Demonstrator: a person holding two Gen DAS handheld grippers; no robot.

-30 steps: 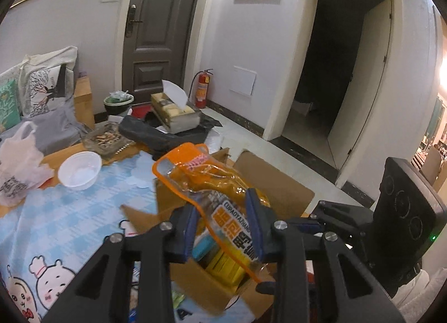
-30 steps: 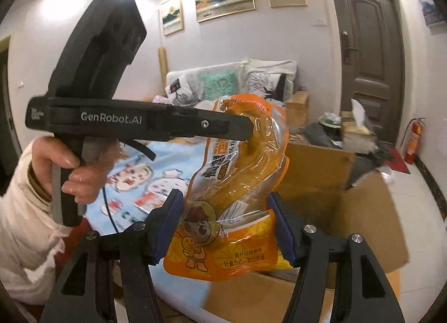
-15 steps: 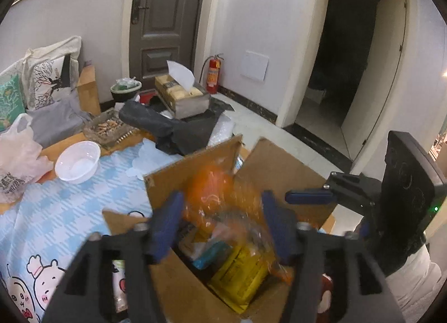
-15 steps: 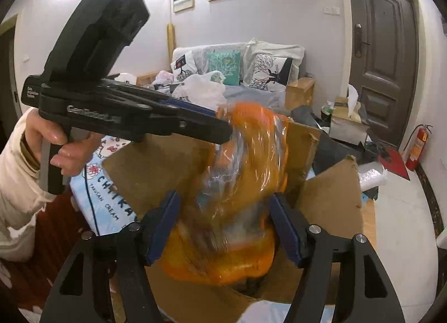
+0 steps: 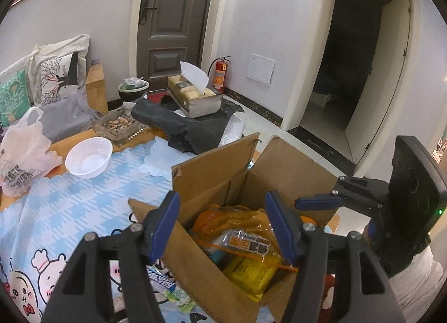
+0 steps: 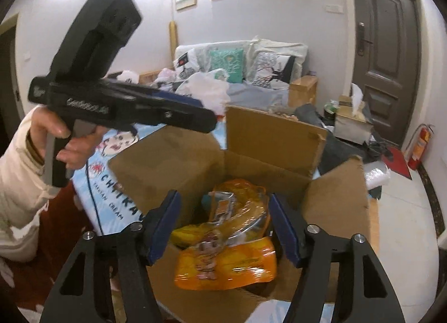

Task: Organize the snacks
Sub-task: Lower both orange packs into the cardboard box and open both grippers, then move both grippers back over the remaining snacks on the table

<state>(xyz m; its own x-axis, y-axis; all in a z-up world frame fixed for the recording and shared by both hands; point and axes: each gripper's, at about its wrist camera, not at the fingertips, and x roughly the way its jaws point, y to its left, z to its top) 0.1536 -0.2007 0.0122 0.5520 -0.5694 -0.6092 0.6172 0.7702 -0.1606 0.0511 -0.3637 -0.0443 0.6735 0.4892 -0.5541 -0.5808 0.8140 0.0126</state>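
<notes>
Orange snack bag: clear-windowed pouch with a cartoon print, lying loose on top of the contents of the cardboard box, one end propped toward the near rim. Touched by neither tool. A second ago both grippers had it pinched between them above the box; half a second ago it was on its way down, blurred; it now rests inside, released

Beneath it: a yellow packet and a sliver of something teal, both partly covered

Left gripper: blue-padded fingers spread wide, nothing between them, hovering over the near corner of the box

Right gripper: fingers equally wide apart and empty, straddling the bag from above without contact

Box: flaps standing up on all sides, sitting at the edge of the blue checked tablecloth

Loose item: a green-and-white packet on the cloth just beside the box, apparently still unpacked

Surroundings: white bowl, plastic shopping bag, glass tray of small brown pieces, tissue box further back

Assessment: this bag's placement looks finished; both tools are free for the next snack, the packet beside the box being the likely candidate
</notes>
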